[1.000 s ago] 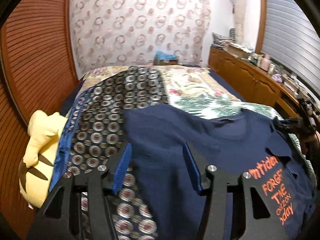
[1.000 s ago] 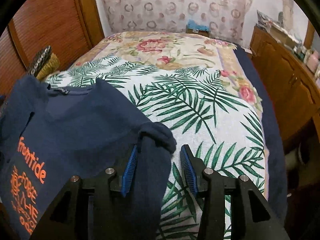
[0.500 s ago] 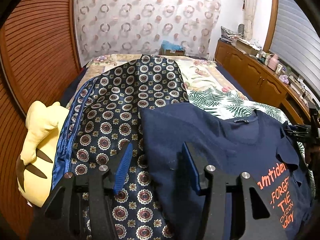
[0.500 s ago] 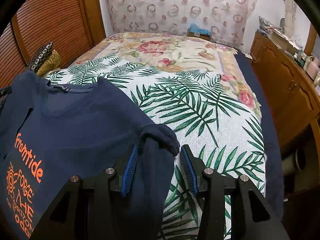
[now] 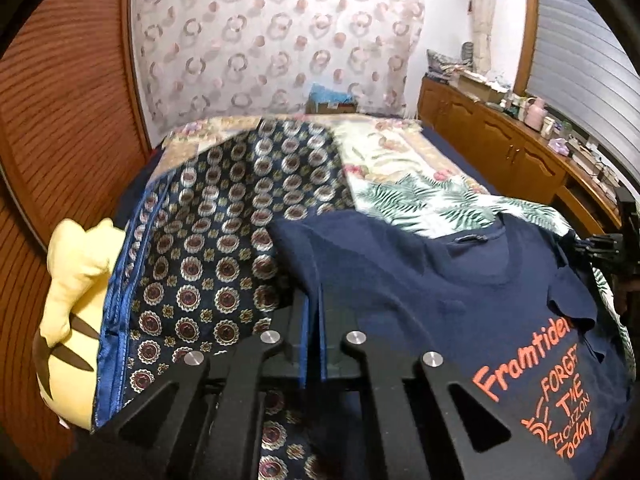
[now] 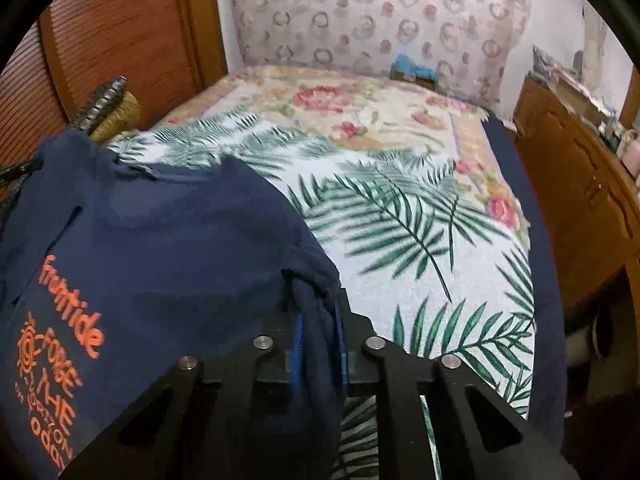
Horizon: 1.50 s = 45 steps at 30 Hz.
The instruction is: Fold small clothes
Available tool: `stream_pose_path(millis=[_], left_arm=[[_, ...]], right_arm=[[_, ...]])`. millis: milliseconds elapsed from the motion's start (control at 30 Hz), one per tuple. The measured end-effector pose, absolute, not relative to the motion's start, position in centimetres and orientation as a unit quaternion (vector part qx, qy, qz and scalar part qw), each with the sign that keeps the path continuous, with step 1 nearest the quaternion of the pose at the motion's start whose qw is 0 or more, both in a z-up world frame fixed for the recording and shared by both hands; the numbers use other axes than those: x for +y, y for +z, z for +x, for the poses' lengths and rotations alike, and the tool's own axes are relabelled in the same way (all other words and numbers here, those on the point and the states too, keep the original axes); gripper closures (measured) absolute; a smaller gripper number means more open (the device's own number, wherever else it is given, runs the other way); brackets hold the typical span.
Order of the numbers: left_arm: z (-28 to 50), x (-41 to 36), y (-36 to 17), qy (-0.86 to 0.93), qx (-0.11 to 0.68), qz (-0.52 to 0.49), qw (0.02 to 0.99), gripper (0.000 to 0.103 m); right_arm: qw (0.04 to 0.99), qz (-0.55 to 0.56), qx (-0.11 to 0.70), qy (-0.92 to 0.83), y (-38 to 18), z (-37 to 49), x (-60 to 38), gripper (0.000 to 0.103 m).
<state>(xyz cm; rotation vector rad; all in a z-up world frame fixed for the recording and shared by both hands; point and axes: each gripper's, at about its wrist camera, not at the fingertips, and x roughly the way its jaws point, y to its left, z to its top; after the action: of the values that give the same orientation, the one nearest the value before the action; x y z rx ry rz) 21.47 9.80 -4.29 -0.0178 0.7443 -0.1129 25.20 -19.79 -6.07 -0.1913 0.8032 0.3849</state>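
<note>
A navy T-shirt (image 5: 440, 280) with orange print lies face up on the bed; it also shows in the right wrist view (image 6: 160, 248). My left gripper (image 5: 312, 312) is shut on the shirt's left sleeve edge. My right gripper (image 6: 318, 320) is shut on the bunched right sleeve. The right gripper also shows at the right edge of the left wrist view (image 5: 600, 246). The shirt's lower part is hidden under the gripper bodies.
A dark medallion-patterned cloth (image 5: 224, 240) lies left of the shirt, with a yellow plush toy (image 5: 72, 304) beside it. A palm-leaf bedspread (image 6: 420, 240) covers the bed. A wooden cabinet (image 5: 520, 148) runs along the right; wood panelling (image 5: 60, 120) stands on the left.
Both grippers closed from open onto the shirt's sleeves. The views shifted slightly, with the shirt now nearer both cameras.
</note>
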Motion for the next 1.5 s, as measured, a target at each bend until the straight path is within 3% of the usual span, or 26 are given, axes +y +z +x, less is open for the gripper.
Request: stream_pose_path(millis=[267,533,867,1200,1267,1333,1433,1500], left_arm=[[14.8,7.0,0.1,-0.101,0.296,0.002,0.95,0.1],[5.9,7.4,0.4,-0.12,0.268,-0.025,0.956,0.1],[-1.6,8.9,-2.5,-0.095,0.316,-0.044,0.943,0.1],[-1.8,9.3,-5.3,-0.083,0.359,-0.035,0.929,0.099],[-1.9,9.6,-5.4,-0.08,0.357,-0.037,0.93,0.092],[-2.1,10.0,-5.3,-0.077,0.353,-0.039,0.932,0.071],[-2.2,10.8,-5.0,-0.069,0.347,-0.042,0.934,0.06],[-1.9,11.5,-4.8,-0.064,0.345,-0.049,0.935,0.058]], right_arm=[[0.92,-0.076,0.31,0.225,-0.6,18.3,-20.5,0.093],[0.925,-0.062,0.279,0.251,0.2,9.3,-23.6,0.093],[0.914,-0.058,0.321,0.242,-1.4,2.0,-26.2,0.093],[0.906,-0.073,0.359,0.214,-3.3,0.9,-25.7,0.092],[0.909,-0.077,0.353,0.209,-2.4,0.5,-25.6,0.086],[0.911,-0.08,0.347,0.206,-2.0,0.7,-25.7,0.08],[0.916,-0.079,0.34,0.199,-1.5,0.7,-26.1,0.07],[0.919,-0.076,0.334,0.196,-1.3,0.8,-26.5,0.06]])
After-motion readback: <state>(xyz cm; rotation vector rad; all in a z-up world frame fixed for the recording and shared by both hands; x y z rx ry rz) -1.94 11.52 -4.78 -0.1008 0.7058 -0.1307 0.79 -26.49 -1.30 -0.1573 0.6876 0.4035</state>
